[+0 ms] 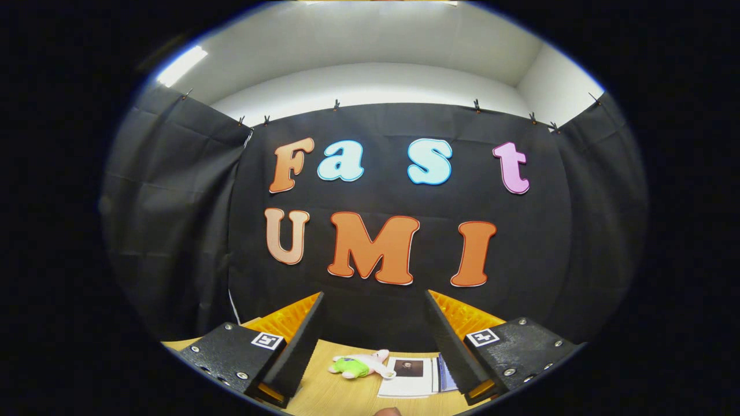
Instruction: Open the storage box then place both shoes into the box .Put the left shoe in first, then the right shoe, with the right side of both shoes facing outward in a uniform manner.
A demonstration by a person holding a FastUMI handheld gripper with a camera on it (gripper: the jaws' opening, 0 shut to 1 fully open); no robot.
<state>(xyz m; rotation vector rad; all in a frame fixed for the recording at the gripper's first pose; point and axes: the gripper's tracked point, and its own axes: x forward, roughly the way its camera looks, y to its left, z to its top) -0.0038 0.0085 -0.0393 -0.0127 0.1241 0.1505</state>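
Fingers (374, 323) spread wide, nothing between, above table (324, 398) with plush toy (358, 365).

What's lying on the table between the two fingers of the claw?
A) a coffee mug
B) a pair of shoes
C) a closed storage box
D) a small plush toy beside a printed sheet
D: a small plush toy lies beside a printed sheet on the wooden table, between the open claw's fingers.

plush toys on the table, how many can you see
1. The plush toy lies on the table between the open gripper's fingers, beside a booklet. More could be hidden behind the fingers.
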